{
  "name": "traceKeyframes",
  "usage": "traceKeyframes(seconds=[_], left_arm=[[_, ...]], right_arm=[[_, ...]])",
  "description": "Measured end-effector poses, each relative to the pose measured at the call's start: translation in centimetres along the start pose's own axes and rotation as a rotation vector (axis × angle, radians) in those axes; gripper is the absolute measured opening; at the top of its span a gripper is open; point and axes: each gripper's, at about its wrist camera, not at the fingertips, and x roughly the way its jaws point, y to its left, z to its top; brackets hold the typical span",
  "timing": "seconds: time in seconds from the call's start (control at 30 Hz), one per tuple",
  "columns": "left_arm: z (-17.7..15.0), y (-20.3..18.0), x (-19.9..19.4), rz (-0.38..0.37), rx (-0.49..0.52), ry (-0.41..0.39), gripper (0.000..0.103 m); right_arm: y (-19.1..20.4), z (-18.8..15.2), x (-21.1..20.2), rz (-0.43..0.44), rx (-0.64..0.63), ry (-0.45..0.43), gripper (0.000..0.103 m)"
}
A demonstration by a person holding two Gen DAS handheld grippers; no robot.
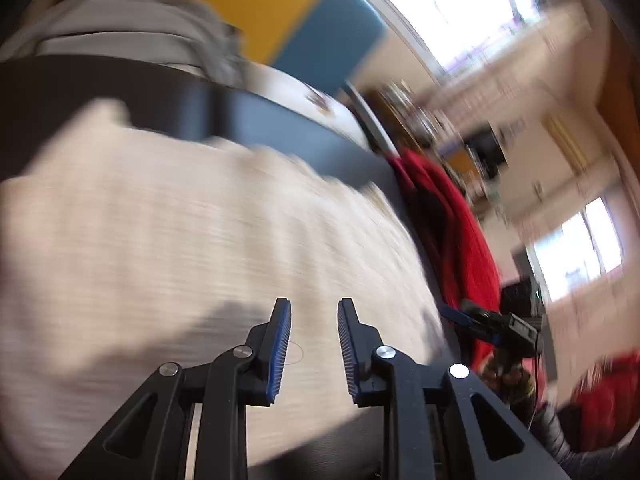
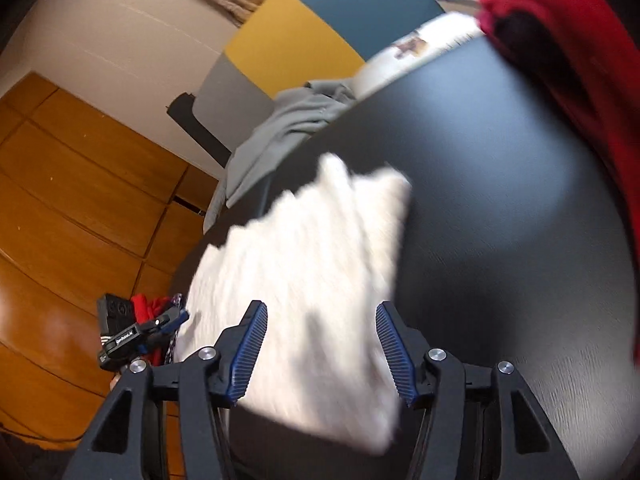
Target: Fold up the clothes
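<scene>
A cream white knitted garment (image 1: 180, 240) lies folded flat on the dark table (image 1: 304, 148); it also shows in the right wrist view (image 2: 312, 264). My left gripper (image 1: 314, 312) hovers over its near edge, open, nothing between the pads. My right gripper (image 2: 320, 312) hovers over the same garment from the other side, open wide and empty. The right gripper shows in the left wrist view (image 1: 492, 324), and the left gripper shows in the right wrist view (image 2: 160, 324). Both views are motion blurred.
A red garment (image 1: 452, 232) hangs at the table's edge, also in the right wrist view (image 2: 560, 60). A grey garment (image 2: 288, 128) drapes over the far edge. A white cloth with a print (image 2: 416, 48) lies beyond. A yellow and blue chair (image 2: 320, 20) stands behind; wooden floor (image 2: 80, 200) below.
</scene>
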Motion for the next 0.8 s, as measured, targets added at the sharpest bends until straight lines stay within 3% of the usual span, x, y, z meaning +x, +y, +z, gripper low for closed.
traceKeyframes(seconds=[0.23, 0.3, 0.43, 0.53, 0.67, 0.8], left_arm=[[0.0, -6.8, 7.3, 0.001, 0.146, 0.140, 0.023], [0.3, -8.0, 8.7, -0.001, 0.156, 0.163, 0.023], [0.7, -10.3, 10.8, 0.017, 0.249, 0.212, 0.023], [1.3, -11.0, 12.9, 0.037, 0.286, 0.266, 0.023], [0.6, -10.7, 14.5, 0.052, 0.297, 0.351, 0.021], [0.6, -9.4, 14.8, 0.021, 0.191, 0.360, 0.014]], right_arm=[[-1.2, -3.1, 1.5, 0.062, 0.004, 0.062, 0.058], [-1.2, -3.3, 1.9, 0.122, -0.016, 0.084, 0.049], [-0.7, -2.4, 3.1, 0.185, -0.094, 0.152, 0.048], [0.2, -1.7, 4.4, 0.279, -0.171, 0.289, 0.048], [1.7, -3.2, 6.1, 0.272, -0.325, 0.618, 0.049], [1.5, -4.0, 6.3, 0.192, -0.388, 0.709, 0.044]])
